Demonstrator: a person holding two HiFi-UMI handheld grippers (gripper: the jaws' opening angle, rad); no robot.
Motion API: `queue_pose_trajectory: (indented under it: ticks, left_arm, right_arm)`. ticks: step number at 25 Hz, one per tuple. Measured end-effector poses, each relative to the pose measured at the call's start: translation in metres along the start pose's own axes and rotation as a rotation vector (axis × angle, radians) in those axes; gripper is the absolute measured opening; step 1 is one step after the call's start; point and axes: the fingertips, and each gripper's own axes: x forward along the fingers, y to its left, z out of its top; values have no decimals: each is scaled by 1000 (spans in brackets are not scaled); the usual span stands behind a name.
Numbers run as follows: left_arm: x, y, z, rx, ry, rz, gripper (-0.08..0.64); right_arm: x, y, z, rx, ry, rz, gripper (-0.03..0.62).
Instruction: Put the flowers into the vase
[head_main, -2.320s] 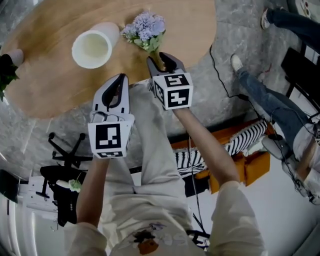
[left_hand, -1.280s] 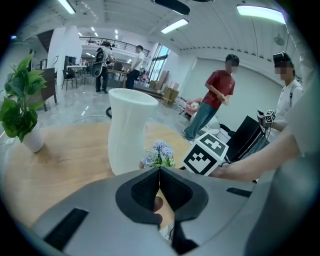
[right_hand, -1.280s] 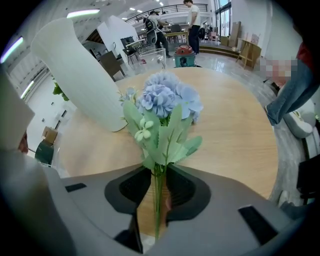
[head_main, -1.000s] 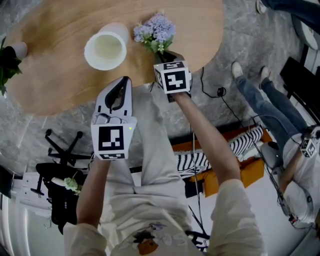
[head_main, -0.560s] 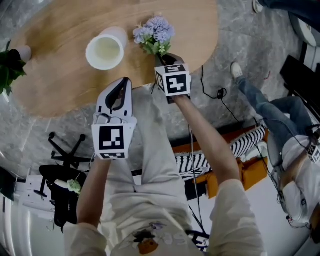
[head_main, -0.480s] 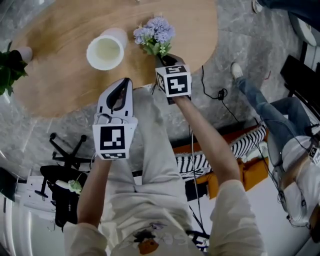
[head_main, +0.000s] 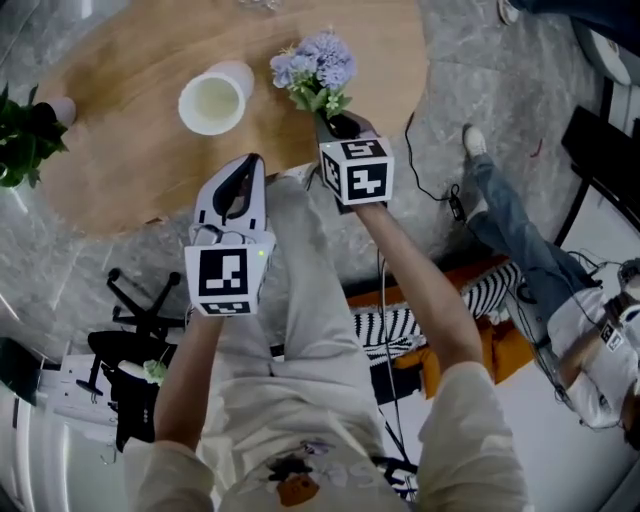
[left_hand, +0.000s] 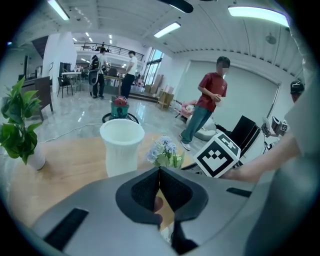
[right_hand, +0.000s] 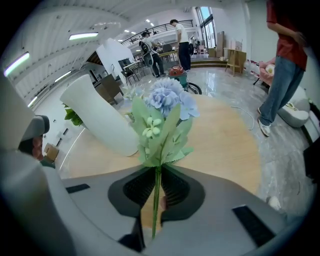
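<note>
Flowers (right_hand: 167, 105) — in right claw (right_hand: 157, 168) (by stem (right_hand: 156, 200))

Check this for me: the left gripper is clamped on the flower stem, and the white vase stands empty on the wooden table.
Wrong gripper. The right gripper view shows the right gripper clamped on the flower stem, its jaws having just been closing; the left gripper is shut on nothing. The white vase does stand empty on the wooden table.
</note>
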Motion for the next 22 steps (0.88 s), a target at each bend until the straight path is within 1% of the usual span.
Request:
queue_pose_trajectory:
  ticks: [12, 17, 22]
  left_arm:
    - [-26, -15, 31, 23, -29, -2, 9]
    - [-39, -26, 42, 32, -38, -4, 9]
    - [-53, -28, 51, 34, -56, -4, 9]
  right_arm:
    - [-59, 12, 24, 23, -92, 13, 38]
    - [-88, 17, 32, 13, -126, 24, 38]
    - [-113, 31, 45, 4, -183, 42, 38]
